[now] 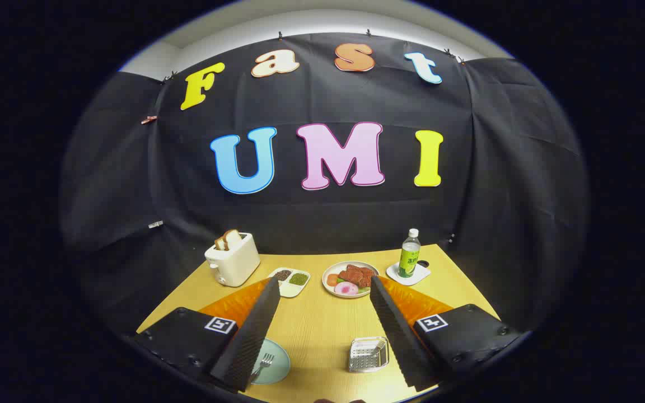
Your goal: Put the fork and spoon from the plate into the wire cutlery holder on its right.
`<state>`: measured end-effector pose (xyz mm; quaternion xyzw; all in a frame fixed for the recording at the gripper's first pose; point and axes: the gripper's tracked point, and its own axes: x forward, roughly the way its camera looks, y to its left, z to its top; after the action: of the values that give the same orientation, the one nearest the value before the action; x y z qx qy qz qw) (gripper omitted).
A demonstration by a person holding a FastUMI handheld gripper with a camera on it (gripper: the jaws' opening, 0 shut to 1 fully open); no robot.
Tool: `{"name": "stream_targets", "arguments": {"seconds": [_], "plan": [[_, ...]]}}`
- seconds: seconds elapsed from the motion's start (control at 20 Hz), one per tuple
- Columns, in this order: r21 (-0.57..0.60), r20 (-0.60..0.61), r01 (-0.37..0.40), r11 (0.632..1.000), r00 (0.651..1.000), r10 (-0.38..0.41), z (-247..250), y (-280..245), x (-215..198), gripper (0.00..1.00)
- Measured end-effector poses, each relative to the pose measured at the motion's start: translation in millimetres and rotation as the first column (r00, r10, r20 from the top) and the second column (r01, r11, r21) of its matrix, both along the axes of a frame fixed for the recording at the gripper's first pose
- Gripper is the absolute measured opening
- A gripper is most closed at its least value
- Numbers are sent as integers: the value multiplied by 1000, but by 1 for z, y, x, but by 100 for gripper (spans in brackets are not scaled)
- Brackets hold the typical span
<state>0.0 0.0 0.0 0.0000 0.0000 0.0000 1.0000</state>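
Observation:
My gripper (322,288) hangs high above the wooden table, fingers spread wide apart and nothing between them. Down near the table's front edge lies a pale green plate (275,362), partly hidden behind the left finger (249,330). A fork (265,364) rests on the plate, tines pointing away from me. The spoon is hidden from me. To the plate's right stands the wire cutlery holder (367,354), close beside the right finger (398,330), and it looks empty.
Farther back sit a white toaster (233,259) with bread in it, a small divided dish (290,280) of seasonings, a plate of food (350,279), and a green bottle (409,253) on a white coaster (409,273). Black cloth walls close the booth behind and beside the table.

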Motion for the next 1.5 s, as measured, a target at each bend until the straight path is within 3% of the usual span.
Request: {"name": "stream_targets", "arguments": {"seconds": [1.05,1.3,1.5], "plan": [[13,-68,12,1000,998,-11,-25,-2,9,100],[-6,-141,-26,1000,990,25,-58,21,17,99],[0,-250,-125,992,961,121,-104,64,20,100]]}}
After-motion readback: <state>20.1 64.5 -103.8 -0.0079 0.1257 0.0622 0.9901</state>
